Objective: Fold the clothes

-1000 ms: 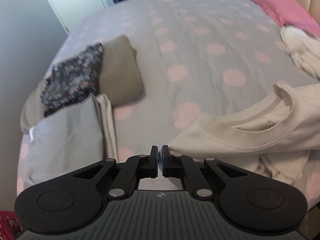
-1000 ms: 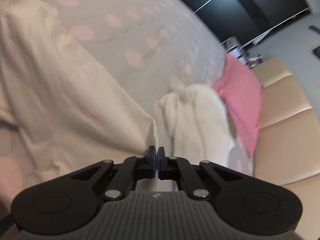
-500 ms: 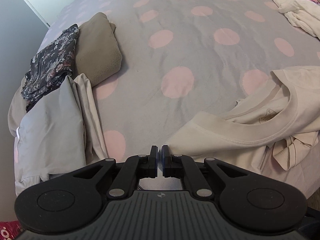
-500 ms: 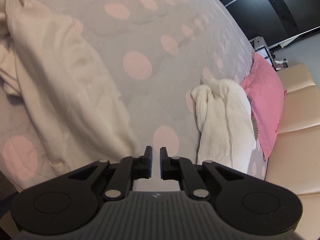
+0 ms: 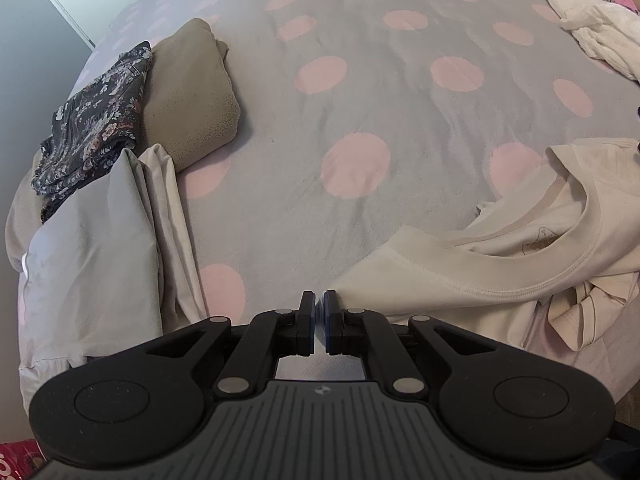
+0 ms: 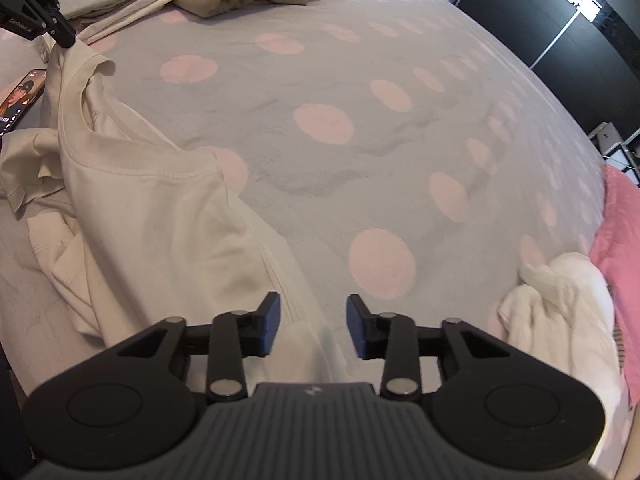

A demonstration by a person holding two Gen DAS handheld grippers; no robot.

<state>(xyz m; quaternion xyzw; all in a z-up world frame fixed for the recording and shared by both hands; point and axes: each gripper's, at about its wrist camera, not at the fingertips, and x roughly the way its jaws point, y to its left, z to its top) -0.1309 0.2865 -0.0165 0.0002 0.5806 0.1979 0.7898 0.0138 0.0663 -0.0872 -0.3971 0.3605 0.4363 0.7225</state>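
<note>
Counting what I can see on the bed (image 5: 400,92): 1 cream T-shirt (image 5: 500,280) lying rumpled near the front edge, 4 folded pieces stacked at the left, and 1 white crumpled garment (image 5: 596,28) far right beside 1 pink pillow (image 6: 620,240).

My left gripper (image 5: 319,312) has its jaws nearly together with only a thin slit between the pads; the shirt's shoulder edge meets the right pad, but I cannot tell whether cloth is actually pinched. From the right wrist view that same gripper (image 6: 66,40) sits at the shirt's raised corner. My right gripper (image 6: 313,322) is spread wide and holds nothing; it hangs over the shirt's lower part, with fabric showing between the 2 fingers.

The folded pile holds 1 olive fleece piece (image 5: 192,92), 1 dark floral garment (image 5: 96,120) beside it, 1 grey piece (image 5: 92,248) and 1 beige piece (image 5: 168,216) tucked against the grey one.

1 phone (image 6: 20,98) with a lit screen lies at the bed's edge, just beside the shirt's collar. The grey cover with pink dots between the shirt and the folded pile is bare.
</note>
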